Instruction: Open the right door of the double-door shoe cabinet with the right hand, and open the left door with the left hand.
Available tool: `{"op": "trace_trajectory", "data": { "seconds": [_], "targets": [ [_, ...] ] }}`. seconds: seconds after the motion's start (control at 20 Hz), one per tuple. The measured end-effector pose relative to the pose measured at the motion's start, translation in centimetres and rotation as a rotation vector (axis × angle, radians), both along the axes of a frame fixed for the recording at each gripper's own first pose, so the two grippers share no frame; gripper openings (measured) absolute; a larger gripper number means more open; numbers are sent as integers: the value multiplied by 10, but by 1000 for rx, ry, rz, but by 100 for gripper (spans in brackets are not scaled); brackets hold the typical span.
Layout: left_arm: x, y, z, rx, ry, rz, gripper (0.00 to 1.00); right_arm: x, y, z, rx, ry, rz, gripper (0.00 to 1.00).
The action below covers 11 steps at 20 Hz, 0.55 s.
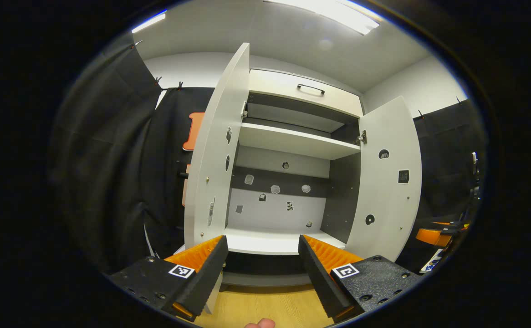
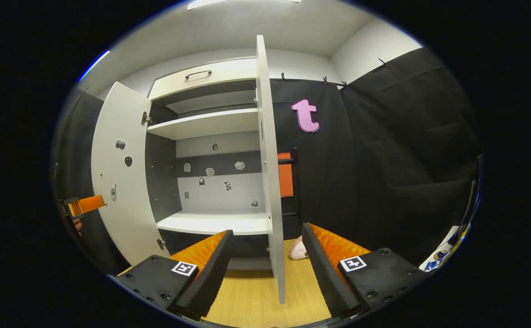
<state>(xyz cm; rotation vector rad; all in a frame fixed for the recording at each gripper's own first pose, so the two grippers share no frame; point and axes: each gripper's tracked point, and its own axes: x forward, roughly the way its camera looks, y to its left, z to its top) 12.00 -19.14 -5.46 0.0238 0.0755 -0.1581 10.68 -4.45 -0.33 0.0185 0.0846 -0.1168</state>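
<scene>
Shoe cabinet (image 1: 288, 136) stands ahead of the left gripper (image 1: 262, 259), framed between its spread fingers, which grip nothing. Both doors stand swung wide: left door (image 1: 215, 150) above the left finger, right door (image 1: 386, 182) above the right finger. Interior bare, pale shelf (image 1: 293, 141) across the upper part, drawer (image 1: 304, 91) with dark handle on top. In the right gripper view, the right gripper (image 2: 265, 255) is likewise spread and empty; the right door's edge passes between its fingers, no visible contact. Pale object (image 2: 298, 249) lies on the wooden floor (image 2: 252, 296) just beyond the right finger.
</scene>
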Motion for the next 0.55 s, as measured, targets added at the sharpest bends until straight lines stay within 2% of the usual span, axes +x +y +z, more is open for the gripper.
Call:
{"op": "trace_trajectory", "data": {
  "seconds": [0.15, 0.2, 0.35, 0.4, 0.45, 0.5, 0.55],
  "targets": [
    [1, 0, 3, 7, -8, -3, 95, 3, 2, 1, -1, -4, 10, 94],
    [1, 1, 3, 9, -10, 0, 95, 3, 3, 2, -2, -5, 11, 98],
    [3, 1, 2, 0, -10, 7, 95, 3, 5, 4, -4, -14, 19, 98],
    [3, 2, 1, -5, -6, 8, 98, 4, 5, 5, -6, -17, 20, 98],
    [3, 2, 1, -8, -3, 9, 98, 4, 5, 6, -8, -21, 21, 94],
    [3, 2, 0, -12, 1, 9, 98, 4, 5, 7, -9, -25, 20, 98],
    [4, 1, -1, -16, 5, 7, 97, 4, 6, 8, -6, -27, 19, 98]
  ]
}}
